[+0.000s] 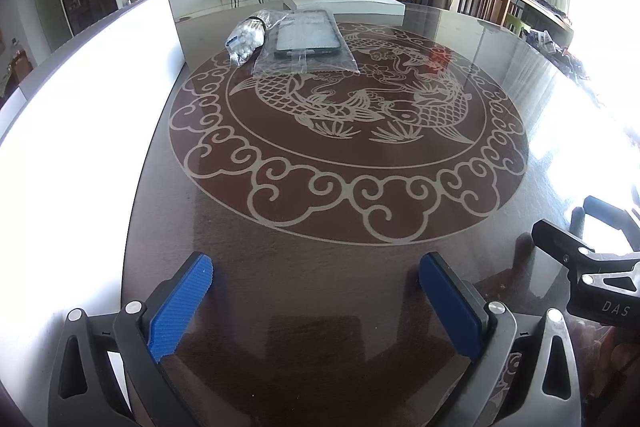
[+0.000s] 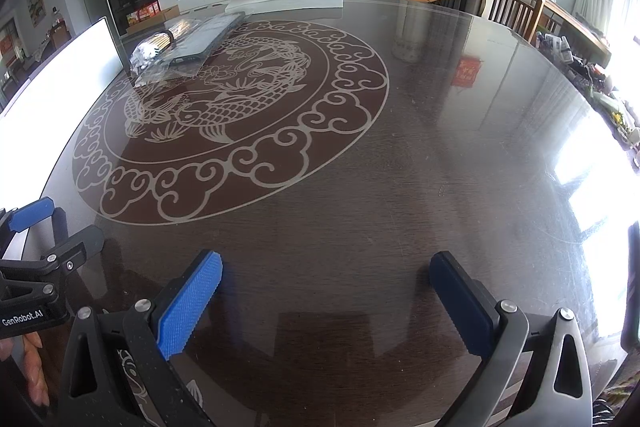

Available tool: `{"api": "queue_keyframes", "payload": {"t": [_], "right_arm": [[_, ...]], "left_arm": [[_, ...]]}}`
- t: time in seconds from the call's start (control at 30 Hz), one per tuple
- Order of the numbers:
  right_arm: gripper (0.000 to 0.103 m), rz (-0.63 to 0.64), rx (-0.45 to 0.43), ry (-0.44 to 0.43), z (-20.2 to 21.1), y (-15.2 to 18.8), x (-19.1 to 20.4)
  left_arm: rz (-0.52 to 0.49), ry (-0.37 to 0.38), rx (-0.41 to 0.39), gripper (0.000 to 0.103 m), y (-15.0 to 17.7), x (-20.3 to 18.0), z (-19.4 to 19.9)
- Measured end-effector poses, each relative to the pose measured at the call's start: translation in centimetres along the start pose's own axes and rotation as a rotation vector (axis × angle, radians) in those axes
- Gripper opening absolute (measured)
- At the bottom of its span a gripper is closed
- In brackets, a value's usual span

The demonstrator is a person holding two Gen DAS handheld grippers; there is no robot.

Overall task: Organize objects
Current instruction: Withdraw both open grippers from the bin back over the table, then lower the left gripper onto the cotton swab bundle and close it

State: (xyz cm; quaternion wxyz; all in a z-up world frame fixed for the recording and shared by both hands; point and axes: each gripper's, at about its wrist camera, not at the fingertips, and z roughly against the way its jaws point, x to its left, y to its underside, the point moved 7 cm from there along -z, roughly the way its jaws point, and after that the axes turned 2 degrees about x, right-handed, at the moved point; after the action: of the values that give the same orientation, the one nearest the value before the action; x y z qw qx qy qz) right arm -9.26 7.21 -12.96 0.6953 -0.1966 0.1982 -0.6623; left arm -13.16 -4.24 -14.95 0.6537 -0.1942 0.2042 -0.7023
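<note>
Both tongs sit low over the near edge of the table, side by side. The left tongs have their blue pads spread wide with nothing between them, and the right tongs are spread wide and empty as well.

Nothing of the tidying looks done yet. The things to sort lie together toward the far left part of the table, well apart from both tongs: a phone case in a clear plastic bag lies flat on the fish pattern, and a small bag of white pieces touches its left side, perhaps lapping it slightly. A white box stands along the left edge, near those bags; it may be where they belong, though that is a guess.

So I judge the task to be at its very start, with both bags unmoved and all the reaching, gripping and placing left to do.
</note>
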Motion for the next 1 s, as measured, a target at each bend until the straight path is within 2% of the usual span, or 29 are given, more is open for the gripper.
{"api": "queue_keyframes", "payload": {"t": [0.13, 0.23, 0.3, 0.43, 0.5, 0.57, 0.63, 0.7, 0.8, 0.9, 0.93, 0.97, 1.0], "right_arm": [[0.103, 0.0, 0.0, 0.0, 0.0, 0.0, 0.0], [0.103, 0.0, 0.0, 0.0, 0.0, 0.0, 0.0], [0.103, 0.0, 0.0, 0.0, 0.0, 0.0, 0.0], [0.103, 0.0, 0.0, 0.0, 0.0, 0.0, 0.0], [0.103, 0.0, 0.0, 0.0, 0.0, 0.0, 0.0], [0.103, 0.0, 0.0, 0.001, 0.0, -0.1, 0.0], [0.103, 0.0, 0.0, 0.0, 0.0, 0.0, 0.0], [0.103, 0.0, 0.0, 0.0, 0.0, 0.0, 0.0], [0.103, 0.0, 0.0, 0.0, 0.0, 0.0, 0.0], [0.103, 0.0, 0.0, 0.0, 0.0, 0.0, 0.0], [0.103, 0.0, 0.0, 0.0, 0.0, 0.0, 0.0], [0.103, 0.0, 0.0, 0.0, 0.0, 0.0, 0.0], [0.103, 0.0, 0.0, 0.0, 0.0, 0.0, 0.0]], "left_arm": [[0.002, 0.0, 0.002, 0.103, 0.0, 0.0, 0.0], [0.024, 0.006, 0.057, 0.103, -0.9, -0.1, -0.1], [0.018, 0.012, 0.016, 0.103, -3.5, -0.4, 0.9], [0.016, -0.057, -0.094, 0.103, -10.8, 0.0, 1.9], [0.019, -0.104, -0.124, 0.103, -14.8, 0.9, 0.6], [0.017, -0.182, -0.129, 0.103, -18.4, 2.3, -1.8], [0.024, -0.244, -0.109, 0.103, -20.9, 3.9, -4.5], [0.036, -0.266, -0.07, 0.099, -22.4, 5.1, -7.1], [0.047, -0.292, -0.019, 0.099, -23.5, 6.5, -10.4], [0.111, -0.253, 0.054, 0.099, -23.2, 7.8, -13.3], [0.146, -0.209, 0.034, 0.096, -23.2, 8.1, -13.5], [0.179, -0.175, 0.014, 0.072, -23.1, 8.3, -13.5], [0.201, -0.109, -0.009, 0.038, -23.2, 8.0, -13.3]]}}
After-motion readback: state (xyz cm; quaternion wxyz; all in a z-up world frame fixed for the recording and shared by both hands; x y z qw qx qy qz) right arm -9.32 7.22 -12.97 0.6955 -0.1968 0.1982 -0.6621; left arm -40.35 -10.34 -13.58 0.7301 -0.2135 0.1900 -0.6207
